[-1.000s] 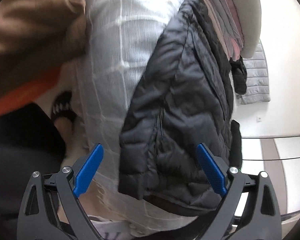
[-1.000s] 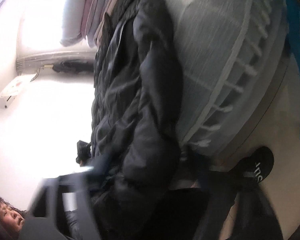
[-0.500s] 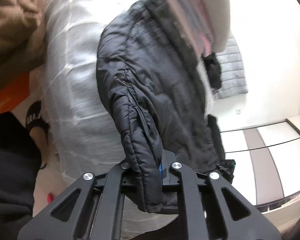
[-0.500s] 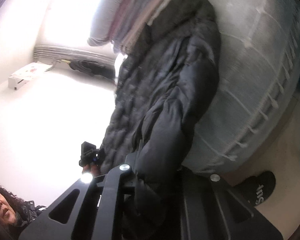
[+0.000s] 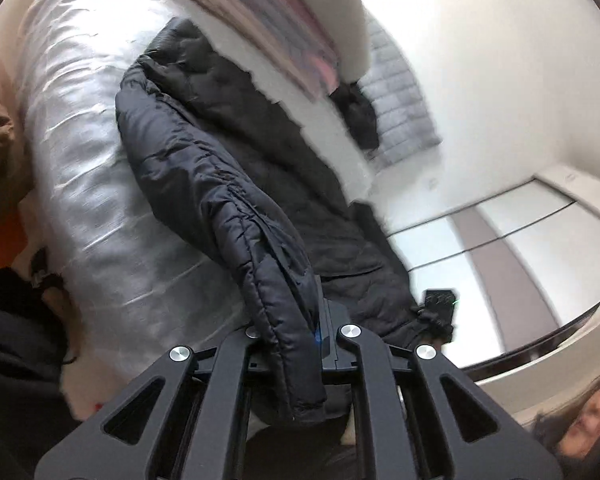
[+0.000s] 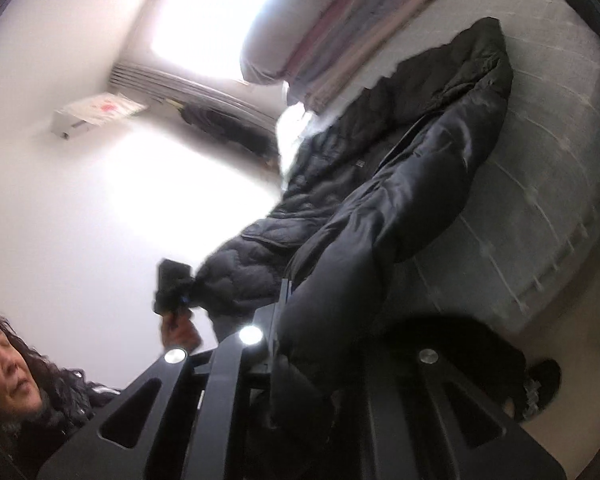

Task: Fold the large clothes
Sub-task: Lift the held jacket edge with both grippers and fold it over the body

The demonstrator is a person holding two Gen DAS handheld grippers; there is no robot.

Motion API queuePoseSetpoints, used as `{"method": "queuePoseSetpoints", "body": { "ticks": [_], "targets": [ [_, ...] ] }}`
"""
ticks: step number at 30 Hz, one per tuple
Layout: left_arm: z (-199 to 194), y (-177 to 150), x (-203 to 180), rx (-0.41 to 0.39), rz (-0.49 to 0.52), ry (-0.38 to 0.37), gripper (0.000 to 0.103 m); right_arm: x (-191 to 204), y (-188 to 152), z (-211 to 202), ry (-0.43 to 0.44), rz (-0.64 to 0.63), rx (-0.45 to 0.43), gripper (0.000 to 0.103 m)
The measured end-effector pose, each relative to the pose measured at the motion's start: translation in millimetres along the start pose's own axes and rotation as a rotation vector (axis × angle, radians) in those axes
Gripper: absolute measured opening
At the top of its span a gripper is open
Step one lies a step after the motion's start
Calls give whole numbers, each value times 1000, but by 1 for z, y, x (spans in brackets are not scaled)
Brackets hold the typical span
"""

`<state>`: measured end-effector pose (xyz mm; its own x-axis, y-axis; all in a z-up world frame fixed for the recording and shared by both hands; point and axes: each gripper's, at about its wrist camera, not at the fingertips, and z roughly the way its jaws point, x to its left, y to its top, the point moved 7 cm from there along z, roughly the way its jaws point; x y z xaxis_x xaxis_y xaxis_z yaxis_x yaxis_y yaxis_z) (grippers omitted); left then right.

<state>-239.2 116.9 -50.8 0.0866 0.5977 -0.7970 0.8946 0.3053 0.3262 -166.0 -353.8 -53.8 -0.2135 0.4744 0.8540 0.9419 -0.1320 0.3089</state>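
A: What's different from a second ago?

B: Both your grippers stood off the black puffer jacket [image 5: 236, 184] with jaws apart then. Now both are clamped on it and have come up off the mattress [image 5: 88, 168], and the hem end has lifted with them.

A: Left gripper [image 5: 318, 336]?

B: Jaws closed tight on a quilted edge fold. The fold runs up out of the jaws and a loose end hangs down over the gripper frame.

A: Right gripper [image 6: 278, 320]?

B: Closed too, on a thick bunch of the same jacket. The view there is dark and blurred, so probably the opposite hem corner, not certain.

A: Where's the jacket relative to the mattress?

B: Collar end flat on the mattress, near the folded striped blanket [image 5: 260, 12]. The near end hangs clear of the mattress edge, stretched between your two grippers.
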Motion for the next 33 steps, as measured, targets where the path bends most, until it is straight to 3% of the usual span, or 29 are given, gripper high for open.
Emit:
{"method": "queuePoseSetpoints", "body": {
  "ticks": [3, 6, 8, 10, 16, 18, 19, 20, 22, 23, 28, 33],
  "targets": [
    [12, -13, 43, 78, -97, 54, 11, -36, -13, 0, -48, 85, 8, 14],
    [22, -24, 81, 130, -172, 75, 17, -63, -20, 1, -12, 172, -6, 27],
    [26, -31, 97, 149, -215, 74, 39, -67, -22, 1, 28, 190, -10, 46],
    [31, -37, 107, 161, -230, 83, 51, -67, -23, -3, 70, 204, -15, 61],
    [51, -44, 123, 179, -287, 90, 65, -77, -31, -2, 84, 219, -19, 65],
    [53, -47, 130, 170, -308, 85, 65, -74, -34, 2, 69, 200, -11, 64],
    [55, -48, 132, 159, -310, 70, 63, -74, -35, 3, 58, 185, -17, 45],
    [55, -49, 132, 143, -302, 60, 41, -76, -37, 6, 46, 186, -23, 23],
    [54, -49, 131, 122, -298, 41, 16, -75, -37, 5, 23, 181, -74, 16],
    [51, -46, 128, 102, -292, 33, 12, -73, -37, 5, 16, 176, -95, 13],
    [30, -34, 92, 29, -215, -15, 7, -48, -32, 1, 59, 142, -201, 10],
    [3, -17, 31, -14, -94, -92, 7, -15, -25, -11, 157, 105, -283, 9]
  ]
}}
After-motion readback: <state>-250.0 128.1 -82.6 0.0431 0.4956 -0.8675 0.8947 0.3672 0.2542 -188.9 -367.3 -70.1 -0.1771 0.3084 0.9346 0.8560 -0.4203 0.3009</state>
